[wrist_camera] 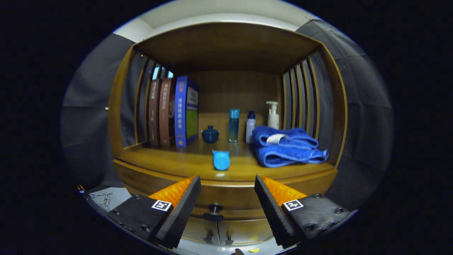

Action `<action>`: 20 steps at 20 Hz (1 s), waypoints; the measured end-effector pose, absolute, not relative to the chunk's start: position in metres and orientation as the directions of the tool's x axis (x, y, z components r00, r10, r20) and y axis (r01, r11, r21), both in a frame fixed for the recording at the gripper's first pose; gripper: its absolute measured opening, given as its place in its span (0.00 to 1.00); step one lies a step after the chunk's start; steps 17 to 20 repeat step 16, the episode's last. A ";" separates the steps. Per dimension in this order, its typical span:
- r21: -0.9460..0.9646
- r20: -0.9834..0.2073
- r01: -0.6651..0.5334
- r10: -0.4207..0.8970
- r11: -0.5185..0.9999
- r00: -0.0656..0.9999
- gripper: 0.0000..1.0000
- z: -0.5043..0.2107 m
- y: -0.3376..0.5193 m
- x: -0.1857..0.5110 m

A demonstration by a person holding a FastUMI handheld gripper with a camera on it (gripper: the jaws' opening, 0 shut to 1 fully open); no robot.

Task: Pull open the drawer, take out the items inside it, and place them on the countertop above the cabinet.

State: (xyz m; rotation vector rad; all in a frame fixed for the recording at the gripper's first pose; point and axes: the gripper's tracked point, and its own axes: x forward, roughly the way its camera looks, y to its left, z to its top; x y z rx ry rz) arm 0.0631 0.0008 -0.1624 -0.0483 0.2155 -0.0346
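Wooden cabinet (pixel 226 184) all the way across, with an open shelf space above its countertop (pixel 170 161) and slatted sides left and right. The gripper (pixel 226 184) hangs in front of it with the fingers spread wide and nothing between them — just air and the cabinet's front edge. Below that edge, right in the gap between the two fingers, sits the drawer (pixel 226 200) with its small dark knob (pixel 213 209). It looks closed, front flush under the countertop lip, so I can't see anything that's inside.

Stuff on the countertop: a blue cylinder-ish item (pixel 221 160) lies on its side near the front edge, just beyond the fingers. Further back there's a little dark blue lidded cup (pixel 210 134), then a tall teal bottle (pixel 234 124), a smaller white bottle with a dark cap (pixel 250 126), and a white pump bottle (pixel 273 114) at the far right. A folded blue towel (pixel 288 147) takes up the right side, with a white tag on top. On the left, a row of books (pixel 171 113) stands upright — two brownish ones and a blue one nearest the middle.
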 end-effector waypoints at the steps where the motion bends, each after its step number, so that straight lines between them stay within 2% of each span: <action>1: -0.043 -0.193 0.030 -0.037 0.999 0.981 0.98 -0.143 -0.002 0.066; 8: -0.068 -0.079 0.028 -0.034 0.997 0.996 0.98 -0.040 0.001 0.056; 13: -0.061 -0.029 -0.028 0.027 0.998 0.999 0.98 0.018 0.023 0.030; 16: -0.043 0.008 -0.046 0.047 0.998 0.999 0.98 0.046 0.027 0.014; 20: -0.043 0.008 -0.046 0.047 0.998 0.999 0.98 0.046 0.027 0.014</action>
